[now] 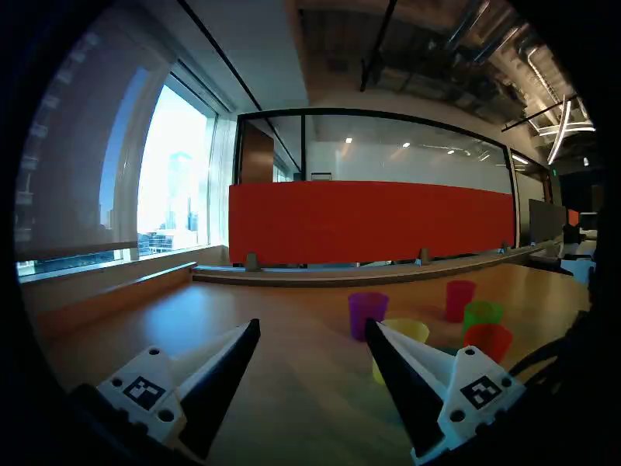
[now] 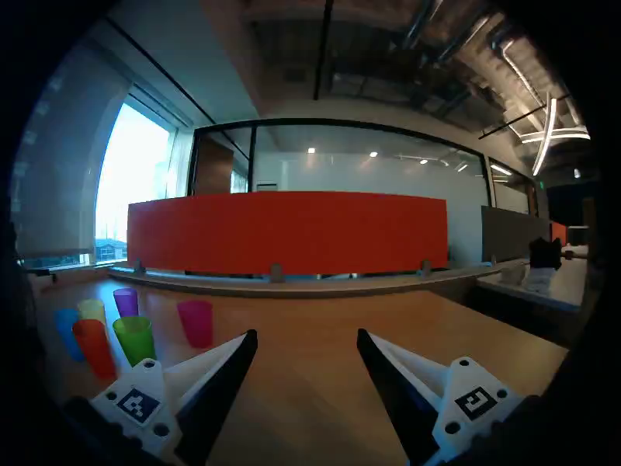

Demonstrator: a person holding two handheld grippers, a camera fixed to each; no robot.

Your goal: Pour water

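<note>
Several plastic cups stand on a wooden table (image 1: 295,365). In the left gripper view I see a purple cup (image 1: 366,314), a yellow cup (image 1: 404,334) partly behind my right finger, a pink cup (image 1: 459,300), a green cup (image 1: 482,314) and an orange cup (image 1: 488,342). My left gripper (image 1: 312,338) is open and holds nothing, just left of the cups. In the right gripper view the cups stand at the left: blue (image 2: 67,332), yellow (image 2: 91,311), purple (image 2: 126,301), orange (image 2: 94,347), green (image 2: 135,339), pink (image 2: 196,322). My right gripper (image 2: 305,342) is open and holds nothing.
A red divider panel (image 2: 287,231) runs along the table's far edge, with a glass wall behind it. Large windows (image 1: 171,194) are at the left. Another desk (image 2: 543,283) with dark objects stands at the right.
</note>
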